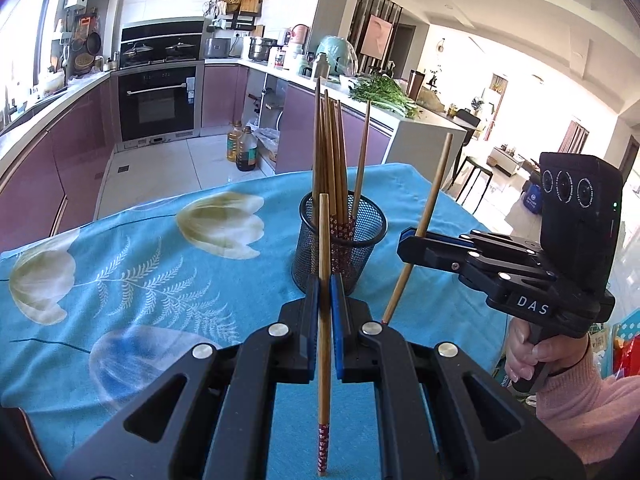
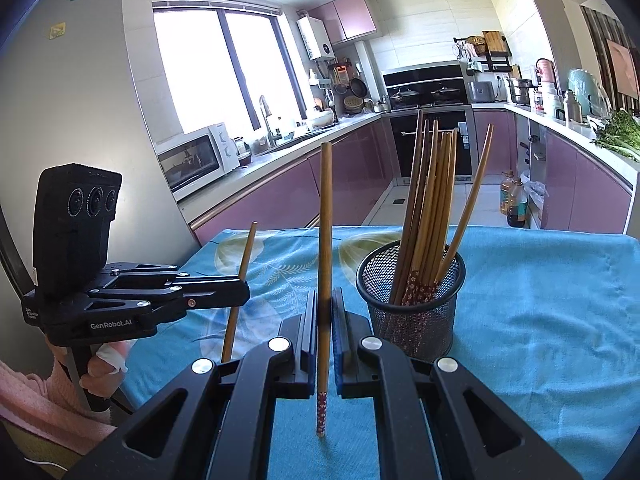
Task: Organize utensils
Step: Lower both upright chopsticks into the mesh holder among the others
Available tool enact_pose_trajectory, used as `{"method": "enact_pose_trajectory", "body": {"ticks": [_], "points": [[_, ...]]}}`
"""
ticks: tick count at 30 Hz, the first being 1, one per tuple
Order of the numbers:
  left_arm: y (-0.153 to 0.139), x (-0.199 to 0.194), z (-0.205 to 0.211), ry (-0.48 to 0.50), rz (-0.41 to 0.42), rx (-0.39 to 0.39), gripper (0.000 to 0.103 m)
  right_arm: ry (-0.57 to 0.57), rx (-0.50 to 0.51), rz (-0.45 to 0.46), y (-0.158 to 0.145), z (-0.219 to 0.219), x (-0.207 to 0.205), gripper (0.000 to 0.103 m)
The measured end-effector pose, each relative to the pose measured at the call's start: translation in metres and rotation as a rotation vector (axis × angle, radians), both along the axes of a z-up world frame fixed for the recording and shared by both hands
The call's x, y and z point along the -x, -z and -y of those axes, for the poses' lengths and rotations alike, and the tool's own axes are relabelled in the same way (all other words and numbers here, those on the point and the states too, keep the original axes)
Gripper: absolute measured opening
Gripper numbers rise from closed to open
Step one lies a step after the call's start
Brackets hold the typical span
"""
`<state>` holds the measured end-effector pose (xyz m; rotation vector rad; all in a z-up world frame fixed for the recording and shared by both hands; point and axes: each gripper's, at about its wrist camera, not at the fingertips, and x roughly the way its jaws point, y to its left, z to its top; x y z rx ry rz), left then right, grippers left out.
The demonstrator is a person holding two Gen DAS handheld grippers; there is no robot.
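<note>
The left gripper [image 1: 325,296] is closed on one chopstick [image 1: 324,320], and the right gripper [image 2: 325,312] is closed on a second chopstick [image 2: 325,264]. I take the mesh cup [image 1: 340,240] as the landmark for all places.

Going from left to right in the left wrist view: the left gripper is on the near side of the cup, just in front of its wall. Its chopstick stands almost upright, the long axis vertical, the plain wooden end up and the patterned red end down, above the blue cloth [image 1: 140,260]. The cup holds a bundle of chopsticks [image 1: 330,152] which stand with patterned ends down and lean a little apart at the top. To the right of the cup is the right gripper [image 1: 416,236], well clear of the rim. Its chopstick [image 1: 424,220] is tilted in this view: the top leans away to the right, the patterned tip points down and to the left, close above the cloth. Whether that tip touches the cloth I cannot tell.

What could go wrong, in my judgement:
- Both sticks are held near the middle by narrow pads, so a stick may turn in the grip if its tip hits the rim of the cup.
- The cup is light and already full on one side. A push from the side could tip it or slide it on the cloth.
- If both hands go to the cup together, the grippers could collide above it.
- A new stick may also catch on the leaning tops of the bundle.
</note>
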<state>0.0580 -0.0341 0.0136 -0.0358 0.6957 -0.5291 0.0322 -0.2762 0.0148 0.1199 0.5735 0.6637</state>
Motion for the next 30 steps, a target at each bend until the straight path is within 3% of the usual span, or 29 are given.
{"method": "enact_pose_trajectory", "body": {"ticks": [30], "points": [[-0.041,0.006,-0.015,-0.002,0.105,0.09,0.007,0.028,0.015,0.104,-0.03,0.007,0.001,0.006]]}}
